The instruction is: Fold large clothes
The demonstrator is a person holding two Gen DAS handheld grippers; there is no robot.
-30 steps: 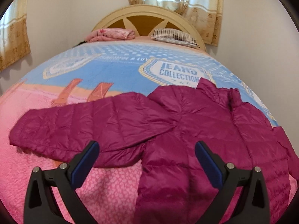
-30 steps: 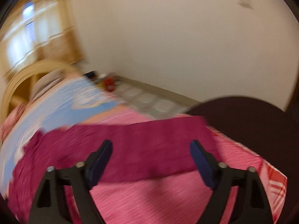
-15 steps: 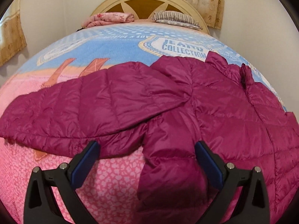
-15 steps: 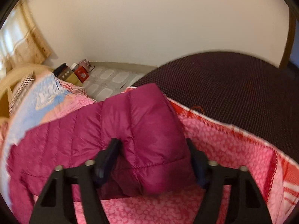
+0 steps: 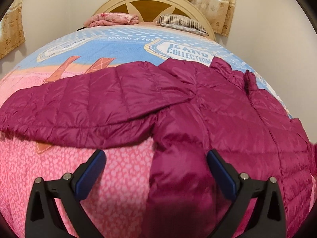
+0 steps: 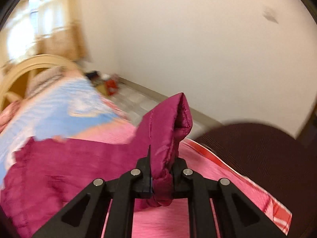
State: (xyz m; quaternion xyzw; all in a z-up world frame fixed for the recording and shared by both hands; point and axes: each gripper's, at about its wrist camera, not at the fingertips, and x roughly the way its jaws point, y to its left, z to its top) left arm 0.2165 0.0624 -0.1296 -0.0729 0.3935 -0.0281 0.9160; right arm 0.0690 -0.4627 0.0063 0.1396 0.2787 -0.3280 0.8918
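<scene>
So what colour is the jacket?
Magenta jacket, quilted and shiny; clearest in the left wrist view.

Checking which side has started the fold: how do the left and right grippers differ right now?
The left gripper is open, its blue-padded fingers spread wide; the right gripper is shut on the jacket sleeve. The left hangs over the magenta puffer jacket lying on the bed, holding nothing; the right has its sleeve lifted off the pink bedspread. Both have black frames.
</scene>
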